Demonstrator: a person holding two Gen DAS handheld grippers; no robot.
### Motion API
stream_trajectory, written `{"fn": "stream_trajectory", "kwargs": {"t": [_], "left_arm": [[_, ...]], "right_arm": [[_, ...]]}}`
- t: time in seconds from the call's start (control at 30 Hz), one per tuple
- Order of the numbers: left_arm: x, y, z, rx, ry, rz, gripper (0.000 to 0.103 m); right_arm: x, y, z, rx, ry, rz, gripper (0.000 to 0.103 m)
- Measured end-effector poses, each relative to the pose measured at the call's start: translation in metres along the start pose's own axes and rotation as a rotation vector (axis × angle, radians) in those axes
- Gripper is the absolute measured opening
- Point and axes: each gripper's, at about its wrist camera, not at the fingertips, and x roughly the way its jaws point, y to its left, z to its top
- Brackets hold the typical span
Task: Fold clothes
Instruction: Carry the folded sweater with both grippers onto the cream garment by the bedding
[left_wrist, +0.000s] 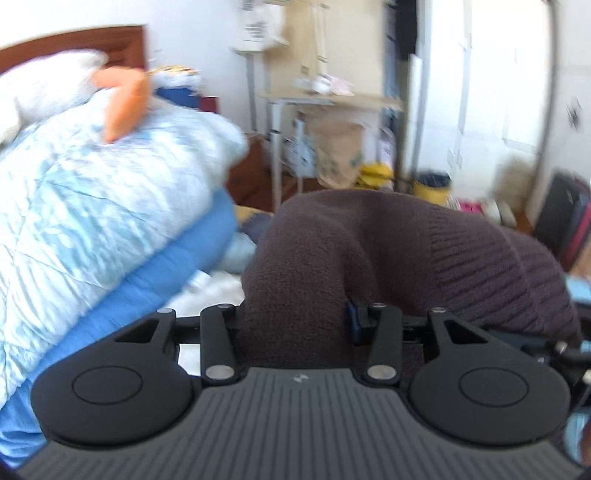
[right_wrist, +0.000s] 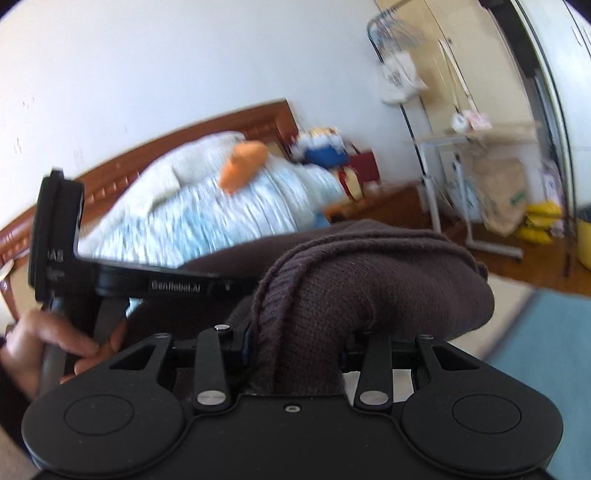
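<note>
A dark brown knit sweater (left_wrist: 388, 251) is bunched over both grippers and held up in the air. My left gripper (left_wrist: 295, 325) is shut on a thick fold of it; the cloth hides the fingertips. My right gripper (right_wrist: 295, 343) is shut on another part of the sweater (right_wrist: 369, 288), near its ribbed edge, with fingertips buried in cloth. The left gripper's body and the hand holding it (right_wrist: 74, 347) show at the left of the right wrist view, close beside the right gripper.
A bed with a light blue quilt (left_wrist: 92, 206), a blue pillow (left_wrist: 166, 273) and an orange soft toy (left_wrist: 125, 99) lies to the left. A wooden headboard (right_wrist: 184, 136), a metal rack (left_wrist: 280, 110), bags and a yellow bin (left_wrist: 432, 188) stand behind. A teal mat (right_wrist: 546, 343) lies lower right.
</note>
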Motion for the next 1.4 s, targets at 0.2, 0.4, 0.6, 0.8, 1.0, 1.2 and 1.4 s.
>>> {"fn": "stream_trajectory", "kwargs": {"t": [0.2, 0.4, 0.6, 0.8, 1.0, 1.2, 1.4], "left_arm": [[0.056, 0.063, 0.012, 0.039, 0.078, 0.090, 0.045], [0.153, 0.107, -0.055, 0.178, 0.260, 0.317, 0.055], [0.152, 0.130, -0.061, -0.066, 0.221, 0.246, 0.053], [0.138, 0.108, -0.063, 0.090, 0.193, 0.265, 0.053], [0.091, 0.071, -0.065, 0.137, 0.190, 0.209, 0.053], [0.083, 0.062, -0.043, 0.160, 0.237, 0.129, 0.053], [0.104, 0.054, -0.090, 0.146, 0.296, 0.104, 0.058]], "right_arm": [[0.081, 0.016, 0.008, 0.052, -0.024, 0.035, 0.045], [0.177, -0.022, -0.074, 0.432, 0.310, 0.073, 0.056], [0.136, -0.025, -0.129, 0.516, 0.294, 0.233, 0.076], [0.112, -0.002, -0.148, 0.420, 0.272, 0.241, 0.080], [0.136, 0.013, -0.140, 0.427, 0.358, 0.135, 0.056], [0.116, 0.035, -0.127, 0.642, 0.334, 0.290, 0.036], [0.103, 0.061, -0.135, 0.196, 0.373, 0.098, 0.053]]}}
